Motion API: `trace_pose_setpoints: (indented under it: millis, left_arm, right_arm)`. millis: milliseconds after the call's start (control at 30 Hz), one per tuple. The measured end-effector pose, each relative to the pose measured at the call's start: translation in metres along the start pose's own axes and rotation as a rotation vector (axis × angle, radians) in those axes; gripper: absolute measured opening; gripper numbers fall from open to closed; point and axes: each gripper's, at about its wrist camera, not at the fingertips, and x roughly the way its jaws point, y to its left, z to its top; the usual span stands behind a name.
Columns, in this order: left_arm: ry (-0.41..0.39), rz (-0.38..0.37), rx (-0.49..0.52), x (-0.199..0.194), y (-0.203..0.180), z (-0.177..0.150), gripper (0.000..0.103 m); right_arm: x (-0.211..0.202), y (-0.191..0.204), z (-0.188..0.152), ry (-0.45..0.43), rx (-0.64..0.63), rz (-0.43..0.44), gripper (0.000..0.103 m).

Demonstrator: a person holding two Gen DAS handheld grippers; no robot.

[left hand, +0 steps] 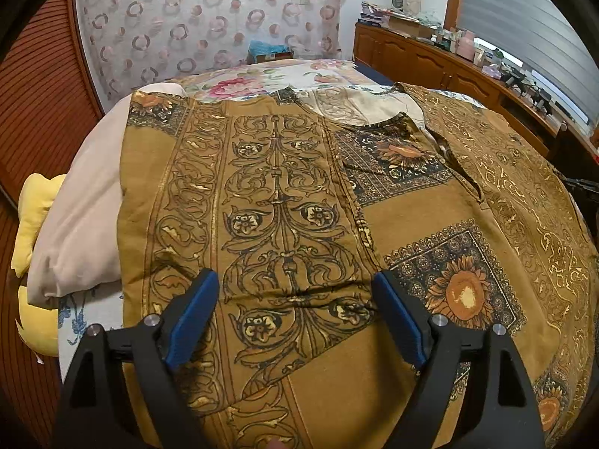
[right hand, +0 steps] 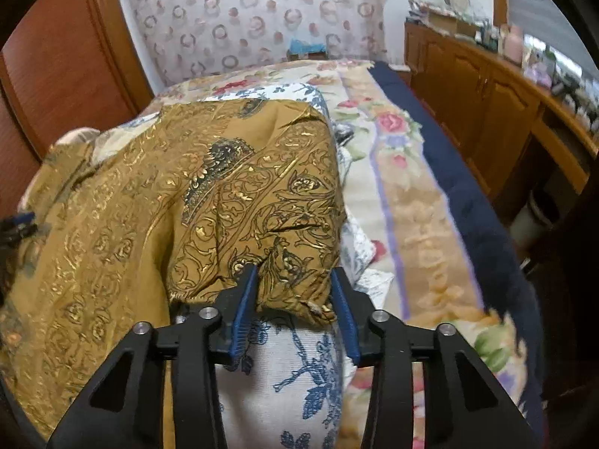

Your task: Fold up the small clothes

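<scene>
A mustard-brown cotton garment printed with black scrollwork, gold foil and sunflower squares (left hand: 299,202) lies spread over a bed covered by a cream floral bedspread (left hand: 262,78), taking up most of the bed's near half. One side panel is already folded in over the middle, its straight edge running from the near edge of the bed toward the far one.

The left gripper (left hand: 297,284), black with blue ribbed fingers (left hand: 194,314), hovers over that folded panel with its jaws spread wide apart; the cloth lies flat under the gap and neither pad presses on it.

The right gripper (right hand: 295,280) is at the garment's other side, toward the bed's right edge. A bunched sleeve or corner of the garment (right hand: 262,202) sits between its blue fingers (right hand: 245,307), with the left pad against the fabric and the right pad at its edge; the jaws stand partly closed around the bundle. Whether the cloth is firmly pinched cannot be told. Beneath it lies a white cushion with a blue floral print (right hand: 295,374).

A pale pink pillow (left hand: 82,217) and a yellow soft cushion (left hand: 33,224) rest at the bed's left edge. A wooden cabinet run (left hand: 449,71) lines the wall beyond the right edge.
</scene>
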Motion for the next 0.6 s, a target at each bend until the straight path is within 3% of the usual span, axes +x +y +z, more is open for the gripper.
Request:
trace_pose_setpoints:
  millis: [67,167,400,600]
  left_arm:
    - [0.001,0.000,0.002,0.001,0.000,0.001,0.085]
    - [0.002,-0.001,0.004,0.001,0.000,0.001,0.086]
    - [0.005,-0.006,0.010,0.001,-0.002,0.002,0.089]
    - [0.004,-0.007,0.010,0.001,-0.002,0.002,0.090]
  right_arm:
    - [-0.002,0.004,0.001,-0.004,-0.032,-0.036,0.016]
    - [-0.006,0.008,0.005,-0.024,-0.064,-0.058,0.008]
    - [-0.032,0.028,0.034,-0.166,-0.112,-0.064,0.007]
    - [-0.044,0.081,0.058,-0.237,-0.220,0.028,0.007]
